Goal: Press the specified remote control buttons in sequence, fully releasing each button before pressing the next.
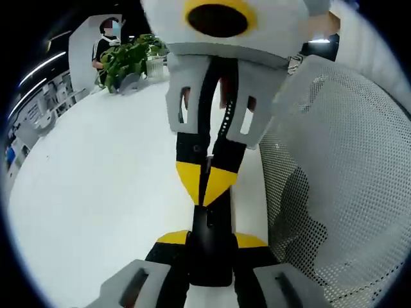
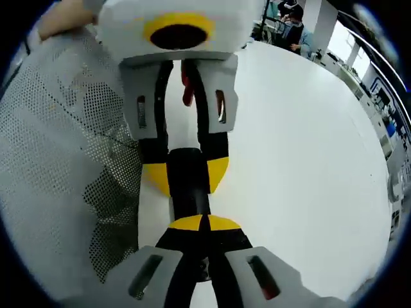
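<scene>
A slim black remote control (image 1: 209, 256) is clamped between the yellow-tipped jaws of my left gripper (image 1: 210, 239), pointing away from it over the white table (image 1: 96, 179). My right gripper (image 1: 204, 183) faces it from the far side with its yellow tips shut together into a point. That point sits at the remote's far end, on or just above its top face. In the right gripper view, my right gripper (image 2: 205, 223) has its tips closed against the near end of the remote (image 2: 188, 186), which the left gripper (image 2: 186, 174) holds from behind.
A white mesh chair back (image 1: 340, 160) stands close beside both grippers, also seen as the mesh chair back (image 2: 58, 160). A potted green plant (image 1: 128, 58) sits at the table's far edge. A person (image 1: 106, 42) stands behind it, and another person (image 2: 292, 25) sits beyond the table (image 2: 302, 160).
</scene>
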Demonstrator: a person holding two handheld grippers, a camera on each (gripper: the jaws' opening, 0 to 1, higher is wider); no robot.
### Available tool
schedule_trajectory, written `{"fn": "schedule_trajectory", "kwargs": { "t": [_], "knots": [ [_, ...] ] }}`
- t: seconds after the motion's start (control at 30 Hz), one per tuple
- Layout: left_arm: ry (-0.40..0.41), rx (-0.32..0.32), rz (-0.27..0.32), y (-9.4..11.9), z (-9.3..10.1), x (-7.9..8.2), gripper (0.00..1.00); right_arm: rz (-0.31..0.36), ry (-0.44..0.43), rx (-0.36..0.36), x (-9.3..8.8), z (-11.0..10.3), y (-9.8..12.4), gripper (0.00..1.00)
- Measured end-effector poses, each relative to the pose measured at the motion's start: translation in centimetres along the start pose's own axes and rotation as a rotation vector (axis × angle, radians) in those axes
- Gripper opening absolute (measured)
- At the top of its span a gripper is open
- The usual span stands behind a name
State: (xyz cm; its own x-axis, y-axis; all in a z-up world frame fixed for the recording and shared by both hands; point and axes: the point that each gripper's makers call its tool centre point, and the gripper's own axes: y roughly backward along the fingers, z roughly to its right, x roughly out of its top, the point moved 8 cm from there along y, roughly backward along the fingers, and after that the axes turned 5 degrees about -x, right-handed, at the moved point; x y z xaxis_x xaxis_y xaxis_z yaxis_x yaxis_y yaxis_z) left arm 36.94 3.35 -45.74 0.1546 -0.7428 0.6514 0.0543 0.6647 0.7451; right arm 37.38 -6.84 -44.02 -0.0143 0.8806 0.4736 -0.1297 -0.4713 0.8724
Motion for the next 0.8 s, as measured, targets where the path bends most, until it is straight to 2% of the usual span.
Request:
{"fn": "schedule_trajectory", "kwargs": {
  "t": [0.13,0.17,0.2,0.3,0.4,0.5,0.53,0.8],
  "knots": [
    [0.001,-0.001,0.002,0.0,0.0,0.0,0.25,0.011,0.058,0.002,0.4,-0.9,0.1,0.00],
    [-0.001,-0.002,0.003,-0.1,0.0,0.0,0.25,0.010,0.111,-0.027,0.5,-0.8,0.1,0.00],
    [0.001,-0.002,0.003,-0.1,0.0,0.0,0.25,0.011,0.116,-0.028,0.5,-0.8,0.1,0.00],
    [-0.003,-0.002,0.002,-0.1,0.0,0.0,0.24,0.003,0.122,-0.021,0.6,-0.8,0.0,0.00],
    [0.014,-0.003,0.006,-0.1,-0.1,0.0,0.24,-0.013,0.185,0.004,1.0,-0.6,-0.2,0.00],
    [0.010,-0.003,0.003,-0.1,-0.1,0.1,0.25,-0.050,0.187,0.026,1.3,-0.5,-0.3,0.00],
    [0.041,-0.005,0.015,-0.2,-0.1,0.1,0.25,-0.057,0.182,0.033,1.3,-0.5,-0.3,0.00],
    [0.013,-0.006,0.008,-0.1,0.0,0.1,0.24,-0.103,0.190,0.024,1.5,-0.5,-0.4,0.00]
  ]
}}
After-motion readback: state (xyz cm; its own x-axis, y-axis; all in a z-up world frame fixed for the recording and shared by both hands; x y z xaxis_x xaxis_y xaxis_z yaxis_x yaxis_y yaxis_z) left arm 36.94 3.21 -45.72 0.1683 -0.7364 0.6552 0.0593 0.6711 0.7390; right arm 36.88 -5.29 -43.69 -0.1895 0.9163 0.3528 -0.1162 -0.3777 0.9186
